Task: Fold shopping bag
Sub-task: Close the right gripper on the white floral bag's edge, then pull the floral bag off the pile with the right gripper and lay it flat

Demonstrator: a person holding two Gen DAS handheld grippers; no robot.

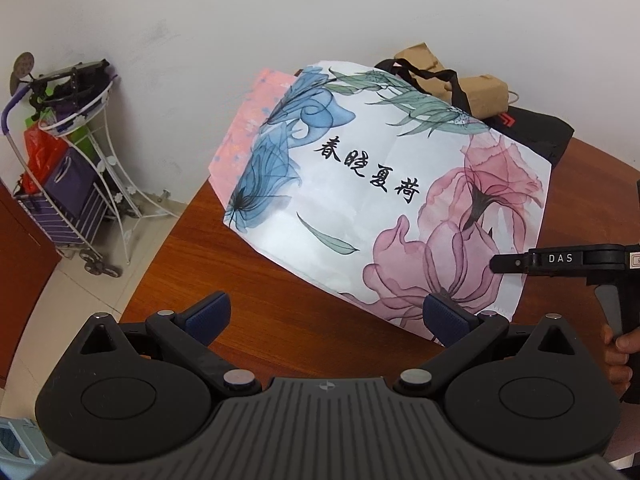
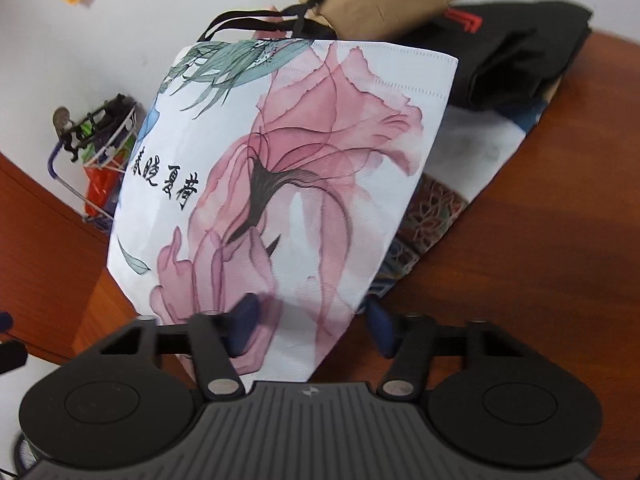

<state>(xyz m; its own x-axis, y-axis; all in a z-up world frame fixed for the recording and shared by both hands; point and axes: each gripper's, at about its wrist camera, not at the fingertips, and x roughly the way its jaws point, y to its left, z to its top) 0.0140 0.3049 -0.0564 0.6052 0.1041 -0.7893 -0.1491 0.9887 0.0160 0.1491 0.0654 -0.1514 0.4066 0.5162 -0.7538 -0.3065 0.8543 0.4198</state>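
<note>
A white shopping bag printed with blue and pink flowers and black characters lies flat on a brown table, its black handles at the far end. My left gripper is open just short of the bag's near edge, its right pad over the bag's near corner. My right gripper, held by a hand, reaches in over the bag's right edge. In the right wrist view the bag fills the middle, and the right gripper is open with the bag's near corner between its fingers.
Other bags lie under and behind the floral one: a pink one, a brown paper one, a black one and a patterned one. On the floor to the left stand a shopping trolley and a white wire rack.
</note>
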